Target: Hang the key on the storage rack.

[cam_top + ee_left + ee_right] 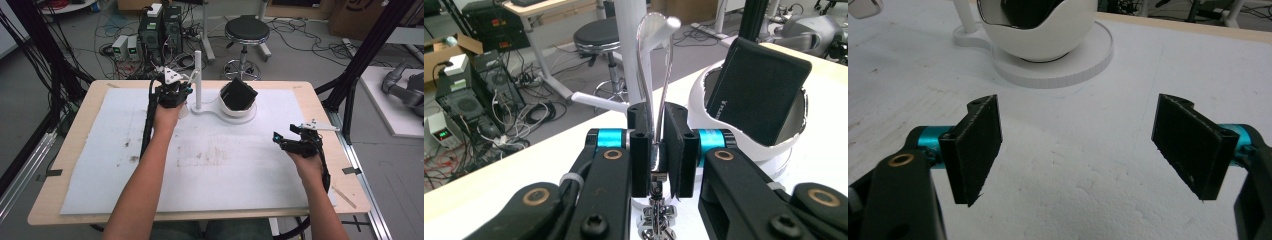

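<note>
While the left gripper sits at the far middle of the table, just left of the white post, its jaws are clenched on a thin metal loop with a clear tag or sleeve at its top and a small keychain-like fitting hanging below the pads. In the left gripper view the loop rises right in front of the post, its top near the post's short peg, so the work in hand looks like hanging the loop on that peg. Judged from this, the pick-up is done and the carry is nearly done; hooking the loop over the peg and letting go appear to be left.

To the right of the post, on the same white stand, a white bowl-shaped cup holds a black square pad or wallet, leaning tilted inside it. The right gripper rests near the table's right edge, well apart from the stand, its jaws released wide with nothing between them.

Whether the loop already touches the peg cannot be told, since the two overlap in the view. From above, the loop is lost behind the gripper body, and what the black item is stays unclear.
</note>
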Motion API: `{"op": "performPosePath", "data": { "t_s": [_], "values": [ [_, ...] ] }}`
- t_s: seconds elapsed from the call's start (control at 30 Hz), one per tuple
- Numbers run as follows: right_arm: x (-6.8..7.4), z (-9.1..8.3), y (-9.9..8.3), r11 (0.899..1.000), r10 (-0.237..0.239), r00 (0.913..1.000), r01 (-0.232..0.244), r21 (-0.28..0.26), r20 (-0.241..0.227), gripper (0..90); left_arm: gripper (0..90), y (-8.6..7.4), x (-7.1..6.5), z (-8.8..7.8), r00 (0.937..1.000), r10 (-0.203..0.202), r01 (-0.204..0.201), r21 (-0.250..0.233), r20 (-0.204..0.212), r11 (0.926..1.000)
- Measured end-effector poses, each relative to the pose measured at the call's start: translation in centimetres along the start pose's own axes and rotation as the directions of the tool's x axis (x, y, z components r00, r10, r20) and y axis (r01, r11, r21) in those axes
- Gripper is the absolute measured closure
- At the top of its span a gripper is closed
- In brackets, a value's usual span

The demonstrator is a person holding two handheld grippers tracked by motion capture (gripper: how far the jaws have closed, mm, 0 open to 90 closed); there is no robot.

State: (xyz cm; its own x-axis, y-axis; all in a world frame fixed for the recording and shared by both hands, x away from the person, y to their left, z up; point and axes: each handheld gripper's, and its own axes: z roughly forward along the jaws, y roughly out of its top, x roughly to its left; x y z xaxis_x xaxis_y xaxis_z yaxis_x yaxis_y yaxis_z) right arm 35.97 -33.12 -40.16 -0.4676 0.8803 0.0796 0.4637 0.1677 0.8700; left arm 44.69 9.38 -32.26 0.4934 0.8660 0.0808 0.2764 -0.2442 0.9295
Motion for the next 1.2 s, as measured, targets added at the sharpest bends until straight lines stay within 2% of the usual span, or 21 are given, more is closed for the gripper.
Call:
{"op": "performPosePath", "data": {
  "t_s": [0.07, 0.23, 0.33, 0.5, 0.7, 0.8, 0.97, 1.07, 1.2],
  "values": [
    [-0.1, 0.1, 0.0, 1.0, -0.002, 1.0, 0.002, 0.002, -0.003, 20.4, 80.1, -0.1, 0.0, 0.1, 1.0, -0.006, 0.006, 0.005, 0.003, 1.0],
    [0.1, 0.2, 0.0, 1.0, -0.003, 1.0, 0.003, 0.007, -0.003, 20.4, 67.9, -0.1, 0.0, 0.0, 1.0, -0.007, 0.007, 0.014, -0.004, 0.9999],
    [0.1, 0.2, 0.0, 1.0, -0.008, 1.0, 0.008, 0.005, -0.004, 20.4, 62.6, -0.1, 0.0, -0.3, 0.9998, -0.01, 0.009, 0.017, 0.017, 0.9998],
    [0.2, 0.2, 0.0, 1.0, -0.011, 0.9999, 0.011, 0.003, -0.002, 20.4, 42.9, 0.0, 0.1, -1.3, 0.9977, -0.014, 0.012, 0.021, 0.066, 0.9997],
    [0.2, 0.0, 0.0, 1.0, -0.004, 1.0, 0.004, 0.003, -0.005, 20.4, 31.2, -0.5, 0.4, -4.0, 0.9911, -0.005, 0.007, -0.017, 0.133, 0.9998],
    [0.2, 0.0, 0.0, 1.0, -0.005, 1.0, 0.005, 0.001, -0.003, 20.4, 26.7, -1.5, 0.5, -5.6, 0.9844, 0.011, -0.006, -0.03, 0.175, 0.9995],
    [0.2, -0.1, 0.0, 1.0, -0.002, 1.0, 0.002, 0.0, -0.003, 20.4, 24.9, -3.3, 0.8, -7.7, 0.979, 0.024, -0.02, -0.024, 0.203, 0.9995],
    [0.3, -0.1, 0.0, 1.0, -0.01, 0.9999, 0.01, 0.0, -0.002, 20.4, 23.2, -4.5, 1.0, -8.9, 0.9734, 0.013, -0.006, -0.028, 0.229, 0.9996],
    [0.4, 0.1, 0.0, 1.0, -0.015, 0.9999, 0.015, 0.004, -0.003, 20.4, 21.1, -6.4, 1.1, -10.2, 0.9696, 0.006, 0.006, -0.05, 0.244, 0.9987]
  ]
}}
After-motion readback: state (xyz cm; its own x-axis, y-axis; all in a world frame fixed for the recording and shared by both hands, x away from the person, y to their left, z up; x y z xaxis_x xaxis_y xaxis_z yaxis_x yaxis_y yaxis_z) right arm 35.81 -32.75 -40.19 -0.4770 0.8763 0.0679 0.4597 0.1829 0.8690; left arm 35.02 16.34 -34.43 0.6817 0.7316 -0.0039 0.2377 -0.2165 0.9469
